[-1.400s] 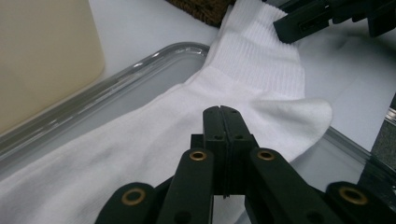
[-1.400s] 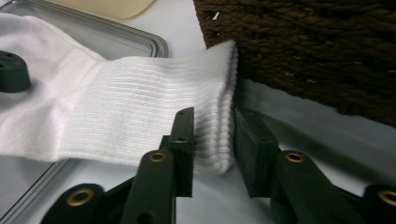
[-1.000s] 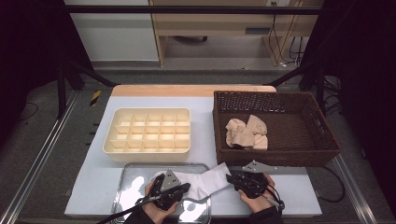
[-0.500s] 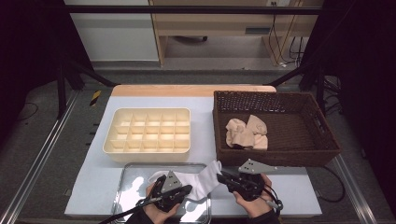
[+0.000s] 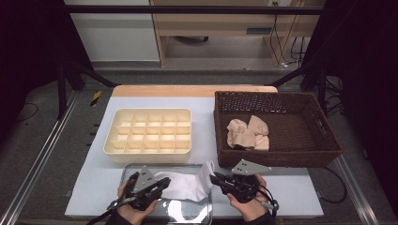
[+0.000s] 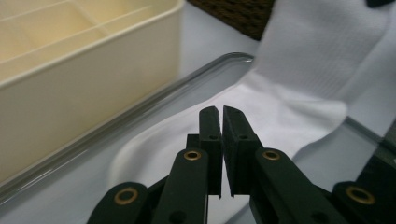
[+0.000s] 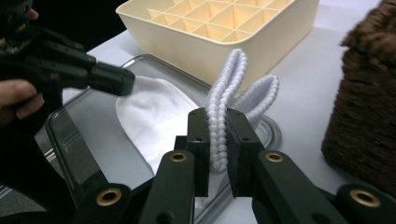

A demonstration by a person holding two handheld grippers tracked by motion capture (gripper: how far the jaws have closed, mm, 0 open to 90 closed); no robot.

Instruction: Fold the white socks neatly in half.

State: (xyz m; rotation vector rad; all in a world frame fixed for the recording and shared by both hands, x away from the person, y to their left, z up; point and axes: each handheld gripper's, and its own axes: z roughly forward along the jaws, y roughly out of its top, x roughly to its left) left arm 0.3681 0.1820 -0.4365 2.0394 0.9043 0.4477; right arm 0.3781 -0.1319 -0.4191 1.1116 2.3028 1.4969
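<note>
A white sock (image 5: pixel 185 186) lies stretched across a clear tray (image 5: pixel 126 169) at the table's front edge. My right gripper (image 5: pixel 213 178) is shut on the sock's ribbed cuff (image 7: pixel 219 126) and holds it lifted over the tray's right rim, the cuff pinched between the jaws of my right gripper (image 7: pixel 218 114). My left gripper (image 5: pixel 165 182) hovers over the sock's toe end. Its jaws have just eased apart a little, so my left gripper (image 6: pixel 220 109) shows a thin slit with nothing in it, and the sock (image 6: pixel 299 60) lies beyond. From the right gripper view, the left gripper (image 7: pixel 116 79) sits just above the fabric.
A cream divided organiser (image 5: pixel 148 131) stands just behind the tray. A dark wicker basket (image 5: pixel 277 159) at the right holds beige socks (image 5: pixel 246 133). The right hand is close to the basket's front wall. A wooden strip edges the far side of the table.
The right gripper has carried the cuff leftward and upward, so the sock now lies more over the tray. The left gripper has lifted slightly at the toe end.
</note>
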